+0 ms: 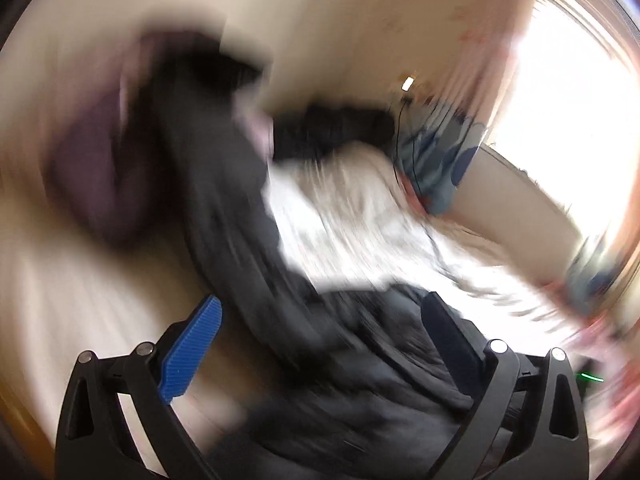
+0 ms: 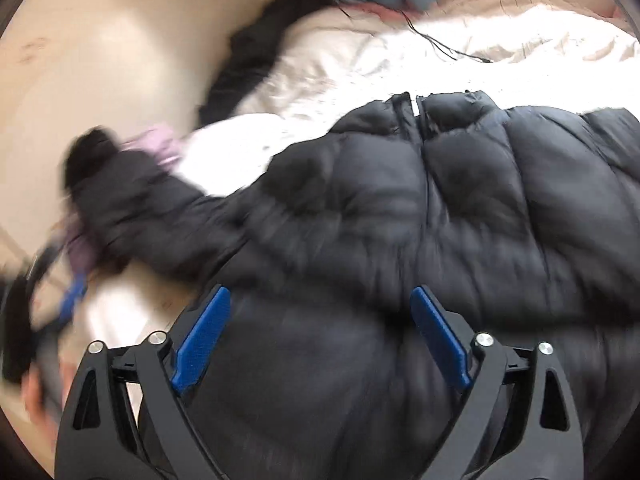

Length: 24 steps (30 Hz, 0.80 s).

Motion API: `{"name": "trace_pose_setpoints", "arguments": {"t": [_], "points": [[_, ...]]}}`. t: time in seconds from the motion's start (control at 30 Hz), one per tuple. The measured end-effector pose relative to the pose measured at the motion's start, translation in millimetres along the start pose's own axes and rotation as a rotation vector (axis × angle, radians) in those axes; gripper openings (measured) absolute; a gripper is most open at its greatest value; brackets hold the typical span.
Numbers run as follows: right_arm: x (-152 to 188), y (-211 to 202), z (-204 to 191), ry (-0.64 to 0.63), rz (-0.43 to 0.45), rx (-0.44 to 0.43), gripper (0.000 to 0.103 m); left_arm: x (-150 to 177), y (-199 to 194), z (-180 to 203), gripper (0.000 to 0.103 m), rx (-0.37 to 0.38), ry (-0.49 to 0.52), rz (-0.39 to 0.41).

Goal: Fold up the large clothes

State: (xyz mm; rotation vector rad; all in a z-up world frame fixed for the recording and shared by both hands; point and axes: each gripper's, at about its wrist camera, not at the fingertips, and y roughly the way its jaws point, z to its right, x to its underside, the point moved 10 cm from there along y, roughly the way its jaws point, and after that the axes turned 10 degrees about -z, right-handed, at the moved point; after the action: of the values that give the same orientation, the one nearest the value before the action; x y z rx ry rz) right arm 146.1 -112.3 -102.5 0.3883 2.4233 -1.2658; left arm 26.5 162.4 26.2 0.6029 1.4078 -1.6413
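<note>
The black puffer jacket [image 2: 420, 200] lies spread across the bed [image 2: 520, 52] with one sleeve [image 2: 132, 204] flung outward (no fold visible yet), so folding looks barely begun, while the left gripper [image 1: 320, 320] and right gripper [image 2: 320, 312] hover over it, fingers spread and empty.

Strong daylight pours through the bright window [image 1: 568, 128] at the right of my left wrist view, blown out to pure white with a pinkish glare along its frame. That whole view is smeared by motion; only my left hand-held gripper [image 1: 320, 320] stays sharp. The white rumpled bedsheet [image 2: 480, 64] nearest the window is overexposed. My right view is clearer: the black quilted puffer jacket [image 2: 440, 200] shows soft sheen, blurring leftward. Both pictures bend and darken at the rim.
</note>
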Motion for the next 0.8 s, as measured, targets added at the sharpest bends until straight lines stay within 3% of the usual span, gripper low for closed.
{"name": "trace_pose_setpoints", "arguments": {"t": [0.03,0.1,0.2,0.27,0.4,0.53,0.63,0.7,0.73,0.8], "points": [[12.4,-7.4,0.5,-0.002,0.021,-0.022,0.092,-13.7,-5.1,-4.3,0.096,-0.056,0.075,0.044],[29.8,-25.0,12.1,0.05,0.062,-0.041,0.092,-47.4,-5.5,-15.1,0.096,-0.178,0.244,0.057],[9.9,-35.8,15.3,0.13,0.061,-0.172,0.092,-97.7,-0.8,-36.2,0.096,-0.323,0.459,0.054],[2.1,-41.4,19.3,0.118,0.095,-0.125,0.092,-126.9,7.5,-54.7,0.096,-0.349,0.547,0.009],[6.4,-33.1,28.3,0.164,0.058,-0.153,0.092,-163.4,29.2,-81.7,0.096,-0.257,0.509,-0.09],[6.6,-21.2,32.6,0.191,0.032,-0.173,0.092,-171.9,56.4,-88.1,0.096,-0.249,0.542,-0.143],[6.6,-12.0,35.0,0.195,0.025,-0.164,0.092,-165.3,81.9,-89.4,0.096,-0.336,0.637,-0.194],[6.2,-9.8,36.6,0.2,0.025,-0.165,0.092,-163.6,97.6,-99.7,0.096,-0.405,0.647,-0.238],[5.8,-9.4,36.9,0.202,0.025,-0.167,0.092,-164.9,105.4,-101.3,0.092,-0.419,0.638,-0.256],[5.3,-8.1,37.5,0.204,0.024,-0.169,0.092,-166.0,116.9,-116.5,0.053,-0.419,0.57,-0.314]]}}
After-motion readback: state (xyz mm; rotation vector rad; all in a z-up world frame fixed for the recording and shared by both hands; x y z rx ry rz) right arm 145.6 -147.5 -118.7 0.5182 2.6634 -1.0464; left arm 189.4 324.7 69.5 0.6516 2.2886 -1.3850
